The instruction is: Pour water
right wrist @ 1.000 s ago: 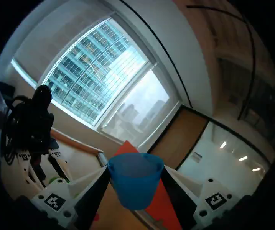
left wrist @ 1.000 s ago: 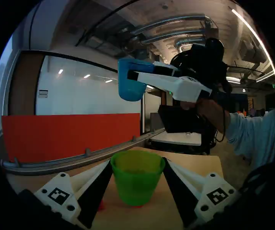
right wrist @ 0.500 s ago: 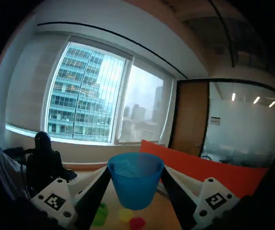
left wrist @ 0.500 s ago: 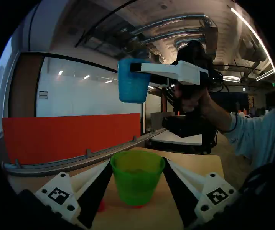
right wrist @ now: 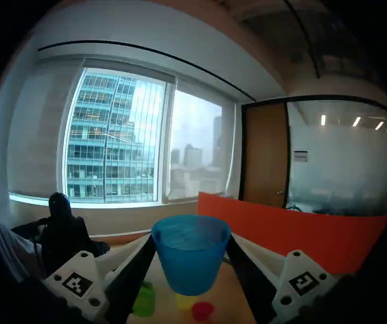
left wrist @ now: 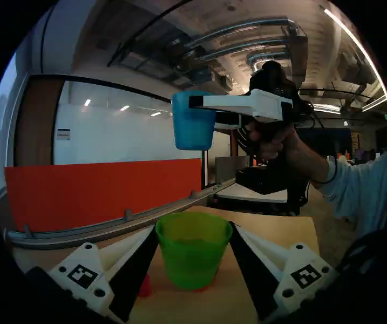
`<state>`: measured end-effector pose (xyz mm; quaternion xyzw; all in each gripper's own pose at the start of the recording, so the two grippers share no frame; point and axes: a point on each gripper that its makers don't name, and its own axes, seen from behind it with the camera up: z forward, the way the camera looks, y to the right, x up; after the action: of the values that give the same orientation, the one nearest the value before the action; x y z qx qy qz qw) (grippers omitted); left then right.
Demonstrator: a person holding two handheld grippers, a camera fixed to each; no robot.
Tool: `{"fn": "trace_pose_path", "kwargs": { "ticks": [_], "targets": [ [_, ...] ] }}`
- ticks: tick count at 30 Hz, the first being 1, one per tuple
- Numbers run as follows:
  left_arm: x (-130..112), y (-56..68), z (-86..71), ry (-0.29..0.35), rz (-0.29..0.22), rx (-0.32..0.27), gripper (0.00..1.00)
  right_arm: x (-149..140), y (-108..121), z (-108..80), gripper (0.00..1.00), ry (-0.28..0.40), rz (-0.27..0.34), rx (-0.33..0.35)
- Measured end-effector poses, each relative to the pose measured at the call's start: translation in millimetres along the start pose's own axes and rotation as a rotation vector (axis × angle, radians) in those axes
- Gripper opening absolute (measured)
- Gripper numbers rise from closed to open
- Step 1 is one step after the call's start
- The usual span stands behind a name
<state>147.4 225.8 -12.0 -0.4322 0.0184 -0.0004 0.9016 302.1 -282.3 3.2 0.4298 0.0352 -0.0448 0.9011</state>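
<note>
My left gripper point(left wrist: 193, 240) is clamped on the green cup point(left wrist: 193, 262), with both fingers pressed to its sides. The cup is upright, low by the wooden table point(left wrist: 285, 229). My right gripper point(right wrist: 191, 245) is grasping the blue cup point(right wrist: 191, 264), also upright and raised well above the green cup. There's a rippled surface inside the blue cup, probably water, though it's hard to confirm. A small green cup point(right wrist: 144, 299), a yellow cup point(right wrist: 185, 301) and a red cup point(right wrist: 202, 310) sit on the table below. An orange panel point(right wrist: 301, 237) is behind.

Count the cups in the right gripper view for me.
4: the blue cup between the right gripper's fingers; below it, a green cup, a yellow cup and a red cup. More may hide behind it.
</note>
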Motion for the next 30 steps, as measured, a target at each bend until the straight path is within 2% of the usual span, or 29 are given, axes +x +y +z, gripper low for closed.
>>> {"fn": "trace_pose_path", "kwargs": {
  "ticks": [18,26,30],
  "targets": [
    [-9,-18.3,-21.0,-0.016,0.000,0.056,0.89,-31,30,-41.0,0.90,-0.016,0.011,-0.070],
    [-9,-17.3,-25.6,-0.023,0.004,0.063,0.89,-39,25,-49.7,0.91,-0.015,-0.014,-0.069],
    [-14,-17.9,-29.0,-0.032,0.002,0.067,0.89,-51,18,-52.8,0.91,-0.022,-0.030,-0.059]
  ]
}}
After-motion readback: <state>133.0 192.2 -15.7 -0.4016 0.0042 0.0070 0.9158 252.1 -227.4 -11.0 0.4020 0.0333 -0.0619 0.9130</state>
